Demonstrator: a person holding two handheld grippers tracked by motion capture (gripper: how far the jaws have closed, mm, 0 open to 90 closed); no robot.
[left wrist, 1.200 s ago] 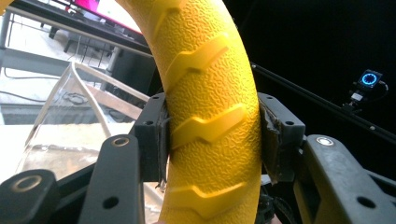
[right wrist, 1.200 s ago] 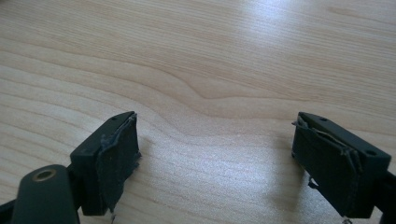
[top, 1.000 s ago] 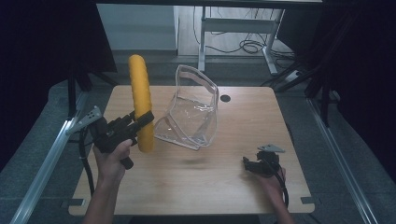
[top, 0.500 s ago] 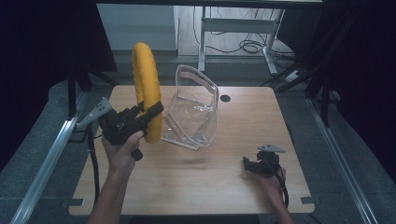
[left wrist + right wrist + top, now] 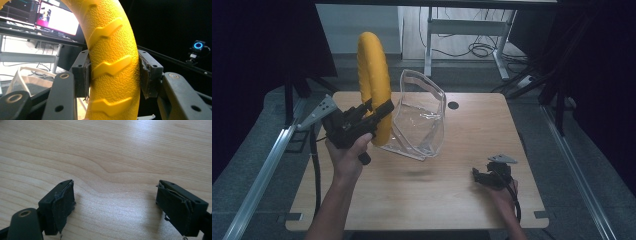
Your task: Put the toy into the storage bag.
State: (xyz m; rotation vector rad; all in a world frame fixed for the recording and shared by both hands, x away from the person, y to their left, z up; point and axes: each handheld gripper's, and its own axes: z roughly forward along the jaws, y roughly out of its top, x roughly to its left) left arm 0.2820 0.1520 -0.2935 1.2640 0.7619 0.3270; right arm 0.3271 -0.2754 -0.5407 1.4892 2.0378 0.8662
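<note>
Left hand-held gripper (image 5: 379, 111) raised, clamped; right hand-held gripper (image 5: 115, 207) agape

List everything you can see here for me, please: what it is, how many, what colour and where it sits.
Ring: one, yellow with a ridged, pebbled surface, held up above the table's left side, clamped between the left gripper's jaws.
Clear bag: one, see-through plastic with a pale rim, standing open at the middle back of the table, just right of the ring.
Table: one, light wood, with a small dark hole near its back edge.
Desk frame with cables: one, pale, on the floor behind the table.
Monitor: lit, in the background of the left gripper view.
Left gripper: black, raised in the person's left hand.
Right gripper: black, jaws wide apart, low over the bare wood at the front right.
</note>
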